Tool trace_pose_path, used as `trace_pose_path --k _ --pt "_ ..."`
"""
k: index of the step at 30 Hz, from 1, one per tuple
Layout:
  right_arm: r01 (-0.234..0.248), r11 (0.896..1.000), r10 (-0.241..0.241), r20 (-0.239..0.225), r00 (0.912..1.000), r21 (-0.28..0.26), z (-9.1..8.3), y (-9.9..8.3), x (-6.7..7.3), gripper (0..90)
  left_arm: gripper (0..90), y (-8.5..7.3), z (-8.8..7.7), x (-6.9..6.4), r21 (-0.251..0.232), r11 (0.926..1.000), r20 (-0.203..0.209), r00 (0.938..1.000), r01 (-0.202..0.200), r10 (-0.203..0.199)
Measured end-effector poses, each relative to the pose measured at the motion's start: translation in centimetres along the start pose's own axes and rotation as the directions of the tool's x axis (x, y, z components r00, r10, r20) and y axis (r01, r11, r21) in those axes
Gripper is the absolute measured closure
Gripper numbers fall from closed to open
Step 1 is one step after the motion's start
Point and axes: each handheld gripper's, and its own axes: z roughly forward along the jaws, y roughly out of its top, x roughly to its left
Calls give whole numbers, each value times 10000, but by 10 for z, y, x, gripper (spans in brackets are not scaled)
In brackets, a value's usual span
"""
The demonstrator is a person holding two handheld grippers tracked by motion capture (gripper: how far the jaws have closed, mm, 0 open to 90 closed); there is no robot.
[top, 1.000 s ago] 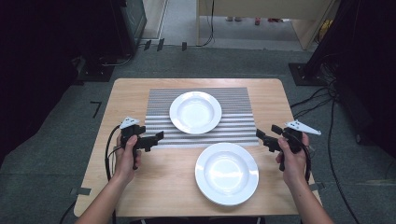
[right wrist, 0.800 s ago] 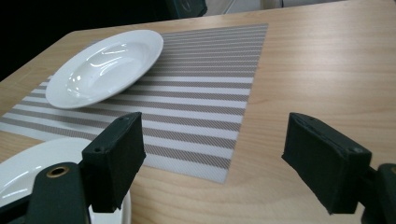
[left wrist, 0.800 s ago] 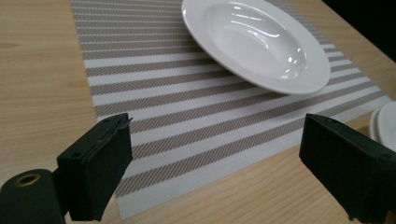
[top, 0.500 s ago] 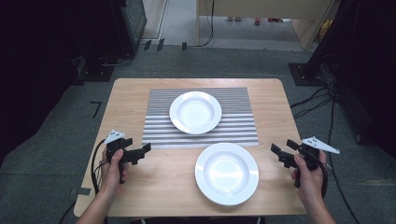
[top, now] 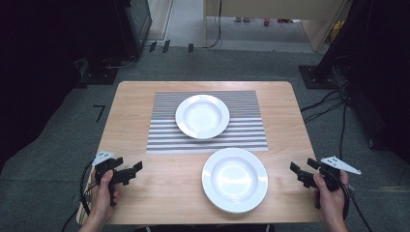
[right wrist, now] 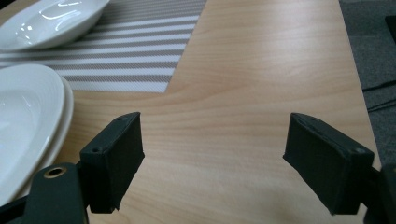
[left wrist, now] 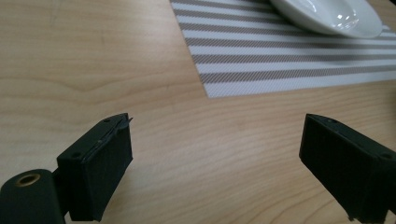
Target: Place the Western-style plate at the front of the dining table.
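Landmark: near plate (top: 235,179), white, resting on bare wood at the near right of the surface (top: 159,193).

Left hand-held gripper (top: 131,172): well to the left of the near plate, over the near left part of the surface, held by the person's left hand (top: 105,193). It points across toward the near plate. Jaws released, wide apart, nothing between them. In the left gripper view the left hand-held gripper (left wrist: 215,163) has bare wood between and beneath its jaws.

Right hand-held gripper (top: 300,174): to the right of the near plate, near it but apart, at the right edge of the surface, held by the right hand (top: 330,200). It points toward the near plate. Jaws released, wide apart, empty. In the right gripper view the right hand-held gripper (right wrist: 212,158) has the near plate (right wrist: 28,116) off to the left of its left jaw, not touching; bare wood shows between the jaws.

Mat (top: 164,130): striped grey and white, lying flat just beyond the near plate, its near edge close to that plate's far rim.

Far plate (top: 202,116): white, beyond the near plate and slightly to its left, sitting on the middle of the mat. The two plates are apart.

Floor (top: 58,159): grey carpet around the surface, with cables (top: 333,104) beyond and to the right of the near plate.
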Motion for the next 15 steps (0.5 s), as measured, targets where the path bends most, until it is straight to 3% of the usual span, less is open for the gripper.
trace_pose_path --k 8,15 --pt "17 9995 -23 194 9998 308 -11 -18 -6 194 96 -20 -15 16 30 9997 -505 9984 247 -245" --pt "53 9980 -85 510 9987 633 -22 -33 -13 193 96 -31 -28 23 69 10000 -1209 9926 -60 68"
